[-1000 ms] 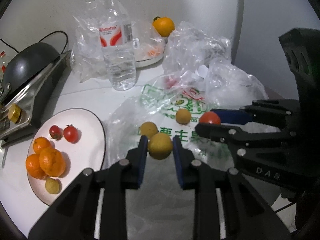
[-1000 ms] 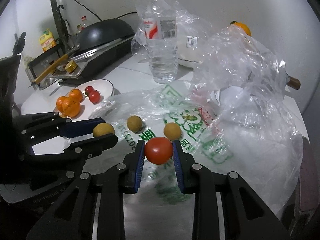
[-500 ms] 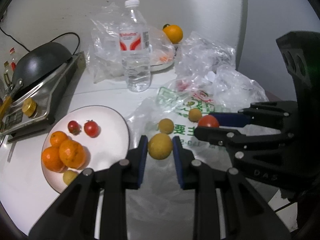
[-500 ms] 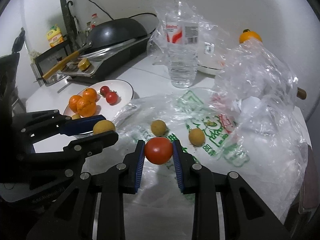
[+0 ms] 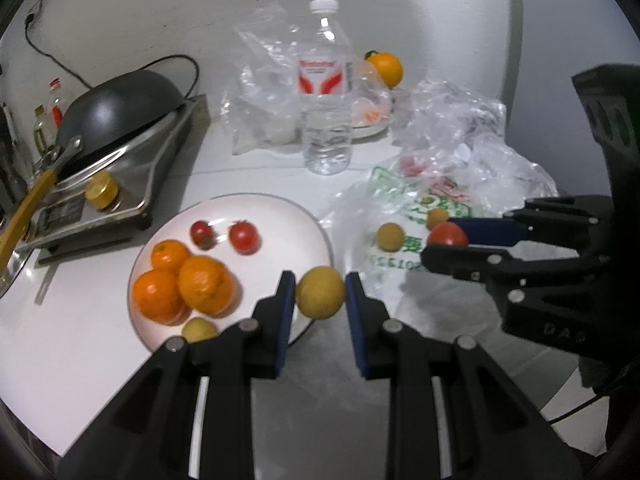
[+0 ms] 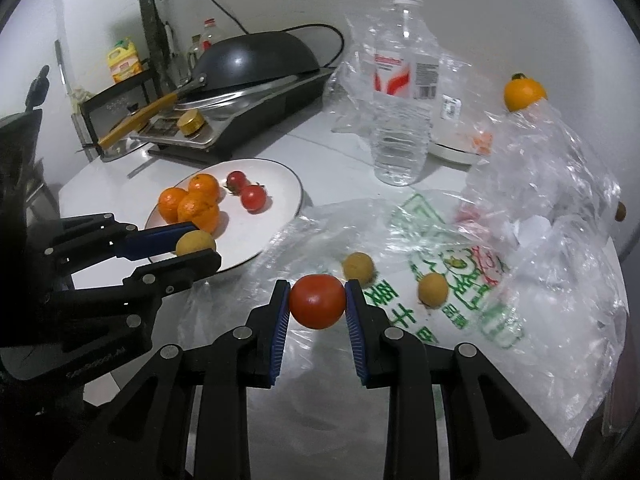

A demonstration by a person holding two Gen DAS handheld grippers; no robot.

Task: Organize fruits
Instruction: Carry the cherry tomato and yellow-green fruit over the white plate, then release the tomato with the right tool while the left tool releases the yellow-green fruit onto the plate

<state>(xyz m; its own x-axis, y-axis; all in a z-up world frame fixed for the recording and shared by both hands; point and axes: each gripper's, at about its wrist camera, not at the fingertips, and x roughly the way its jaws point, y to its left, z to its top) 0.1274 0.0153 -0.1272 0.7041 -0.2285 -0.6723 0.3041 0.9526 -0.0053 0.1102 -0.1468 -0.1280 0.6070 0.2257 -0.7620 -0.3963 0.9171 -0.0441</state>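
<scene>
Yellow and round, a small fruit (image 5: 320, 293) sits pinched between the blue pads of the left gripper (image 5: 320, 298), held clear of the table just over the near rim of the white plate (image 5: 276, 204); the right wrist view shows the same fruit at the plate's near edge. Red and glossy, a tomato (image 6: 317, 301) is clamped the same way in the right gripper (image 6: 317, 304), hanging above the crumpled printed plastic bag (image 6: 448, 280) beside the plate. On the plate lie three oranges (image 5: 182, 286), two small tomatoes (image 5: 243, 237) and one more yellow fruit (image 5: 199, 329) at its near rim, so the sorting looks well under way. Two yellow fruits (image 6: 433, 289) rest loose on the bag, and another orange (image 6: 523, 93) sits far back beyond the water bottle (image 6: 400, 92). The step in hand reads as carrying both pieces to the plate. The left gripper's fruit is nearly there: it wants lowering onto bare plate, probably beside the other yellow one, before the pads spread, since a round fruit let go from height near the rim could roll off. The tomato has farther to travel, across the bag's edge, and would fit by the two small tomatoes at the plate's far side, set down gently to spare its skin
</scene>
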